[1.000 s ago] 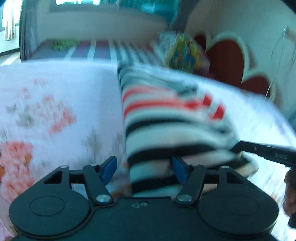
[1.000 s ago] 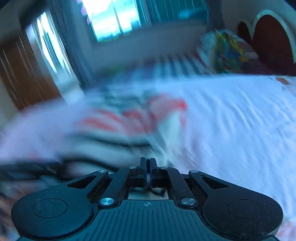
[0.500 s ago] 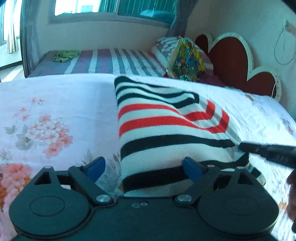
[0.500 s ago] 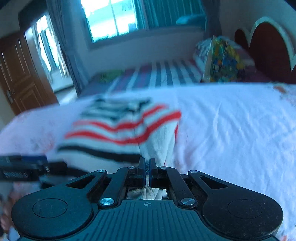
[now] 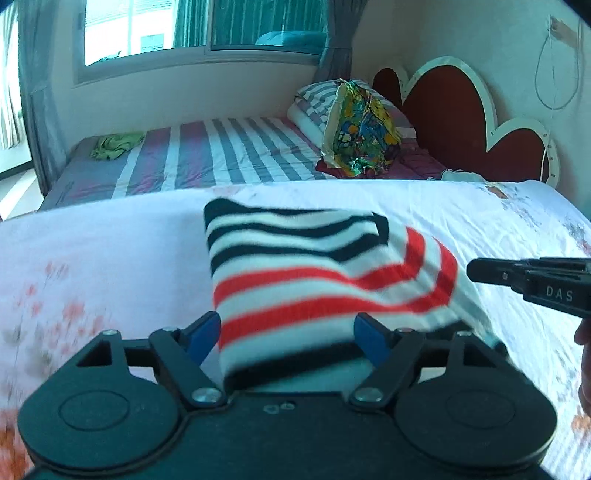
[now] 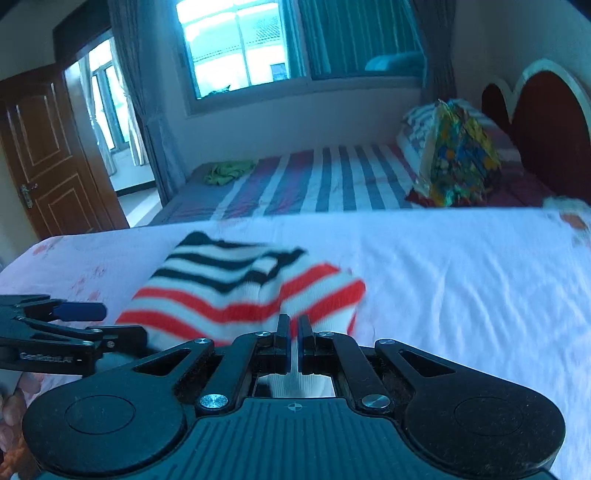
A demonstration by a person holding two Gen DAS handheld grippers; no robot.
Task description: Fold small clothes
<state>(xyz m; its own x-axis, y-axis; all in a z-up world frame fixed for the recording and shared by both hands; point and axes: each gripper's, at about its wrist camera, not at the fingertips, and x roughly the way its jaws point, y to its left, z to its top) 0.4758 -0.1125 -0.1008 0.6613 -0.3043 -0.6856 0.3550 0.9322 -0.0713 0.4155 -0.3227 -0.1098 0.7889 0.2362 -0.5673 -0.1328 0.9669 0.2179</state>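
A white floral bed point(image 5: 110, 251) fills the lower half of both views; behind it, across the middle of each frame, lies a striped bed point(image 5: 207, 155) under a window point(image 5: 147, 29). Only the right wrist view shows the wooden door point(image 6: 48, 155) and open doorway at the left edge. Only the left wrist view shows the whole heart headboard point(image 5: 461, 122) at upper right, with a cord hanging on the wall above it; the right wrist view cuts the headboard off at its right edge.

The folded garment point(image 5: 314, 280), striped black, white and red, lies on the floral bed at centre frame in the left view and left of centre in the right view point(image 6: 240, 291). A colourful bag point(image 5: 362, 144) stands against a striped pillow at the head of the far bed, and a green cloth point(image 5: 114, 146) lies at its foot.

The left gripper point(image 5: 288, 338), at lower centre, has its jaws wide apart, having just been closing a little; the garment's near edge lies between the blue pads point(image 5: 203, 332), and whether they touch it cannot be told. The right gripper point(image 6: 293, 345) has its jaws nearly together, pinching white fabric of the garment, seen only in its own view. Each gripper appears side-on in the other's frame.
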